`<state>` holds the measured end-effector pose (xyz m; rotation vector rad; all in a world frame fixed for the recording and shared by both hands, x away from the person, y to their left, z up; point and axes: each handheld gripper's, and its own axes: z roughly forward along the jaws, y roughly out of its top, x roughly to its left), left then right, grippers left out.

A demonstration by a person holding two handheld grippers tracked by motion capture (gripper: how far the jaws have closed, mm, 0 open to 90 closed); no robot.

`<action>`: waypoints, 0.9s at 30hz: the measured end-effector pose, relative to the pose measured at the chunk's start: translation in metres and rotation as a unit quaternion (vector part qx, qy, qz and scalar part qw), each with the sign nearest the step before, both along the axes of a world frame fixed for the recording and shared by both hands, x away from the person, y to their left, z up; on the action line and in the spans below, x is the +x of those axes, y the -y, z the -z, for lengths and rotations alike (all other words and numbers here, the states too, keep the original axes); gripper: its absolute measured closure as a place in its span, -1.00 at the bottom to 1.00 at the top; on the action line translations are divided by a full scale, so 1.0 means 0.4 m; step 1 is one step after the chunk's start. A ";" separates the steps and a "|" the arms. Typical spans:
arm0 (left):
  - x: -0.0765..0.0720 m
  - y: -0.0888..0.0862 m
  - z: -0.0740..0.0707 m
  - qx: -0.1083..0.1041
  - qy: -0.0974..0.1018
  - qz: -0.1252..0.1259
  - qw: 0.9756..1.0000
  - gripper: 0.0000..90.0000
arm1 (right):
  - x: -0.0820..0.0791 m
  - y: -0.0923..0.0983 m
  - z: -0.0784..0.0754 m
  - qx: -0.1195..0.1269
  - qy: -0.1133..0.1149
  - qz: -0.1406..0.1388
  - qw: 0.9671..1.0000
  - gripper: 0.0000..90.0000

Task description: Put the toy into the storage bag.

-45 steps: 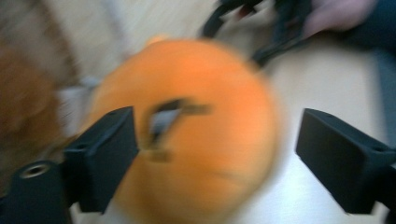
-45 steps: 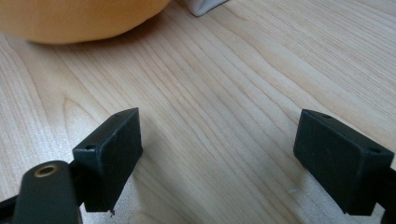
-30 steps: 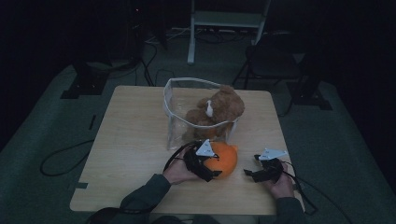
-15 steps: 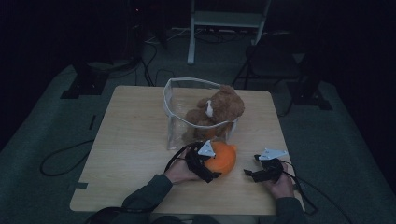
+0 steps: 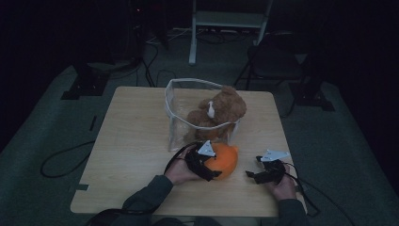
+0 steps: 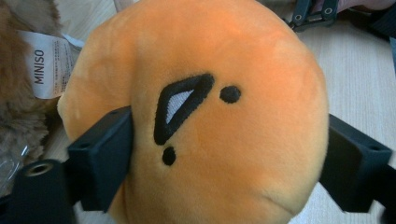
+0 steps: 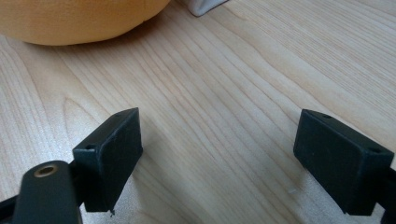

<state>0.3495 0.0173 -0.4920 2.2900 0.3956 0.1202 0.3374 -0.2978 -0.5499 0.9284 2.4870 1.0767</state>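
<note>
1. left gripper point(image 5: 212, 162): held low over the near half of the table point(image 5: 131, 141); its jaws have just been closing and now press on both flanks of the orange plush toy point(image 6: 196, 116), one pad dented into the toy's left side, the other against its right, as the left gripper view shows
2. orange plush toy: round, with a black stitched face; it lies on the table near the front edge, just in front of the clear bag point(image 5: 181, 113) and between the two grippers
3. brown teddy bear point(image 5: 221, 110): sits in the clear bag, leaning over its right rim; its white label reads "miniso" in the left gripper view, just beside the toy
4. right gripper point(image 5: 263, 175): rests near the table's right front corner, apart from the toy; jaws spread wide with bare wood between them
5. right gripper view: the toy's edge shows at the upper left, beyond the jaws
</note>
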 end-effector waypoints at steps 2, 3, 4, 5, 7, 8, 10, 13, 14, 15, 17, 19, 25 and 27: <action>-0.001 -0.004 -0.003 -0.002 0.000 0.001 1.000 -0.51 | 0.000 0.000 0.000 0.000 0.000 0.000 1.000 -0.68; -0.001 -0.005 -0.004 -0.003 0.000 0.001 1.000 -0.46 | 0.000 0.000 0.000 0.000 0.001 0.000 1.000 -0.68; -0.001 -0.007 -0.006 -0.004 -0.001 0.001 1.000 -0.42 | 0.000 0.000 0.000 0.000 0.000 0.000 1.000 -0.68; -0.001 -0.007 -0.007 -0.006 -0.001 0.000 1.000 -0.37 | 0.000 0.000 0.000 0.000 0.001 0.000 1.000 -0.68; -0.001 -0.010 -0.010 -0.007 0.000 0.000 1.000 -0.30 | 0.000 0.000 0.000 0.000 0.000 0.000 1.000 -0.68; -0.003 -0.010 -0.012 -0.007 0.003 0.000 1.000 -0.28 | 0.000 0.000 0.000 0.001 0.000 0.000 1.000 -0.68; -0.005 -0.012 -0.017 -0.007 0.010 -0.002 1.000 -0.23 | 0.000 0.000 0.000 0.000 0.000 0.000 1.000 -0.68; -0.006 -0.015 -0.023 -0.011 0.015 -0.002 1.000 -0.18 | 0.000 0.000 0.000 0.000 0.000 0.000 1.000 -0.68; -0.006 -0.016 -0.025 -0.011 0.017 -0.001 1.000 -0.16 | 0.000 0.000 0.000 0.000 0.000 0.000 1.000 -0.68; -0.007 -0.017 -0.026 -0.013 0.018 -0.002 1.000 -0.14 | 0.000 0.000 0.000 0.000 0.000 0.000 1.000 -0.68; -0.007 -0.020 -0.030 -0.017 0.017 -0.001 1.000 -0.12 | 0.000 0.000 0.000 0.000 0.000 0.000 1.000 -0.68; -0.009 -0.022 -0.034 -0.021 0.018 0.000 1.000 -0.10 | 0.000 0.000 0.000 0.000 0.000 0.000 1.000 -0.68; -0.012 -0.023 -0.041 -0.025 0.020 0.004 0.999 -0.07 | 0.000 0.000 0.000 0.000 0.000 0.000 1.000 -0.68; -0.011 -0.024 -0.044 -0.027 0.020 0.006 0.999 -0.06 | 0.000 0.000 0.000 0.000 0.000 0.000 1.000 -0.68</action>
